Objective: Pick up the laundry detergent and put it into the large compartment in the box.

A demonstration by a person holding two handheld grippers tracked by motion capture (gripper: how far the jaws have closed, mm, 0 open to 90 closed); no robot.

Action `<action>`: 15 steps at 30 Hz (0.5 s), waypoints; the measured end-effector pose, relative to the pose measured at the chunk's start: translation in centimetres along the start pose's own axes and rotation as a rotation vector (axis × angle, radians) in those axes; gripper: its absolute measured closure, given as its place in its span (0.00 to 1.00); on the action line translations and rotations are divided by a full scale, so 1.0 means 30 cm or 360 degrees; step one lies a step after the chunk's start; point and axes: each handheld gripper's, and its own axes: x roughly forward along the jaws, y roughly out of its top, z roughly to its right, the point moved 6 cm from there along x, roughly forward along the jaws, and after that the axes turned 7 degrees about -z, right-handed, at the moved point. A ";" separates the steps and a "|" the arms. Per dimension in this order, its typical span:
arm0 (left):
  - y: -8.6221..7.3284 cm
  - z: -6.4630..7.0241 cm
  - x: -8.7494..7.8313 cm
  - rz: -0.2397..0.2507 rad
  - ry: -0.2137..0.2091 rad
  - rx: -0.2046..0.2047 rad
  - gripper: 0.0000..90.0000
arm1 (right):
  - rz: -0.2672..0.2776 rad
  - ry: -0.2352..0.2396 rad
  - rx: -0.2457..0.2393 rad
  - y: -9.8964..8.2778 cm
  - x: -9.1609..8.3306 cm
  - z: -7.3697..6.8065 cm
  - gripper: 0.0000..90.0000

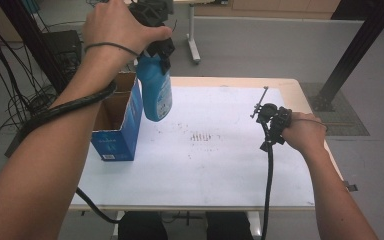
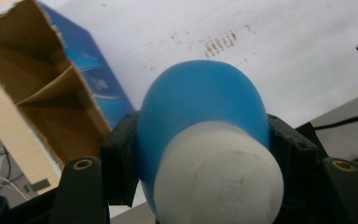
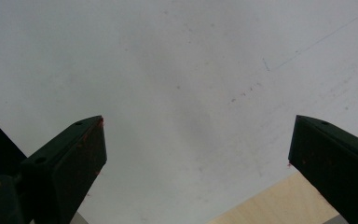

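Left gripper (image 1: 156,47): I had it clamped on the blue bottle (image 1: 156,92), held above the table (image 1: 230,165) beside the open box (image 1: 117,125).
Right gripper (image 1: 272,120): jaws spread wide, nothing between them.

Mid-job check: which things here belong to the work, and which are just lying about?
In the job:
- blue plastic bottle with white cap, clamped in the left tongs
- open blue cardboard box

Lying about:
- white sheet covering the table
- right tongs, open and idle
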 end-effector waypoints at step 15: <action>-0.067 -0.215 -0.025 0.0004 0.0019 -0.0275 0.42 | -0.0001 -0.0007 -0.0006 -0.004 -0.002 0.005 0.04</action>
